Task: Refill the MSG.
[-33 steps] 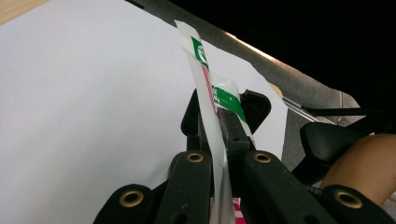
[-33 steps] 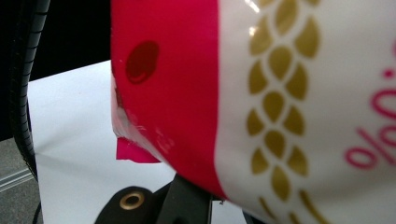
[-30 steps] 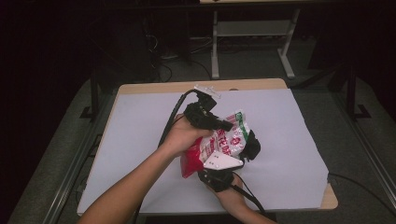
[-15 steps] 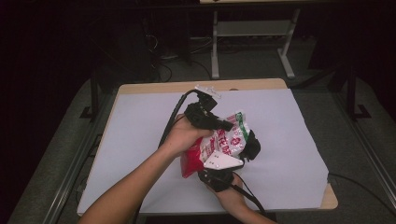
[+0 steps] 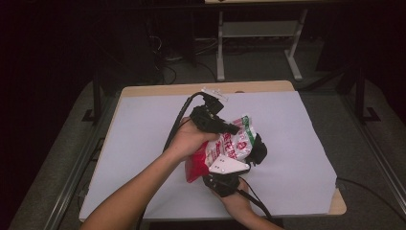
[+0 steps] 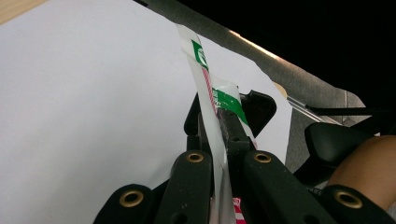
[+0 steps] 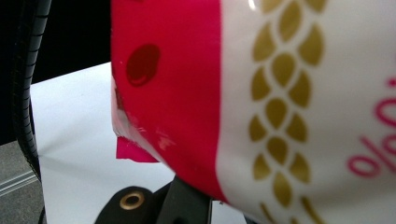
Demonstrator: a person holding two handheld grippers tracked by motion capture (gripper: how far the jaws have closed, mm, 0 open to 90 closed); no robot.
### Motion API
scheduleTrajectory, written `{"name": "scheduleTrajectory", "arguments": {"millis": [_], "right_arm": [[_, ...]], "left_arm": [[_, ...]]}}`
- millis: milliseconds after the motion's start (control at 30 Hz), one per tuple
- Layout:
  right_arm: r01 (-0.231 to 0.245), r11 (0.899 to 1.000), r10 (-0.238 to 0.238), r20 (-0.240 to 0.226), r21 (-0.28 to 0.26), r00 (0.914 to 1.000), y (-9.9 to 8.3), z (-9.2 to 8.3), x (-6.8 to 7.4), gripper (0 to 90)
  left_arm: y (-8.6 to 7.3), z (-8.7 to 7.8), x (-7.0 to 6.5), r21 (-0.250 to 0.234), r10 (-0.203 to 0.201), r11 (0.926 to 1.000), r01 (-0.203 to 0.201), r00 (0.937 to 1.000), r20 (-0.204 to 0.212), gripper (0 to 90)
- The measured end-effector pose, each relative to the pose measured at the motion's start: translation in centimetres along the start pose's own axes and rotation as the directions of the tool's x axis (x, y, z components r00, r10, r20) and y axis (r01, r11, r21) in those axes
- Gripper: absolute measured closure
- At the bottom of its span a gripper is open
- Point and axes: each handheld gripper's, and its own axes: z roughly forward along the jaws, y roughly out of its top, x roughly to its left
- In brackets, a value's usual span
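A red-and-white snack bag (image 5: 229, 144) with green print is held up over the white-covered table (image 5: 143, 143), between both grippers. My left gripper (image 5: 233, 128) comes in from the upper left and is shut on the bag's flat sealed edge (image 6: 205, 81); in the left gripper view its jaws pinch that thin edge. My right gripper (image 5: 257, 147), with its grey plate (image 5: 228, 165), reaches up from below and grips the bag's right side. In the right gripper view the bag (image 7: 280, 93) hangs close over the jaws and hides their tips.
The white sheet covers nearly the whole wooden tabletop, with bare wood along the far edge (image 5: 206, 88). A metal-legged stand (image 5: 258, 43) and cables lie on the dark floor behind the table. Black cables trail from both grippers.
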Motion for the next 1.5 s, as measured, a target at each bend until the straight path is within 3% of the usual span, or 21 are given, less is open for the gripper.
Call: {"name": "scheduleTrajectory", "arguments": {"millis": [1500], "right_arm": [[-0.002,1.000,0.002,0.002,0.001,1.0000,-0.07,0.05,0.00,90.0]], "left_arm": [[0.24,0.57,0.03,0.024,-0.001,0.9997,0.001,0.9999,-0.010,90.0]]}}
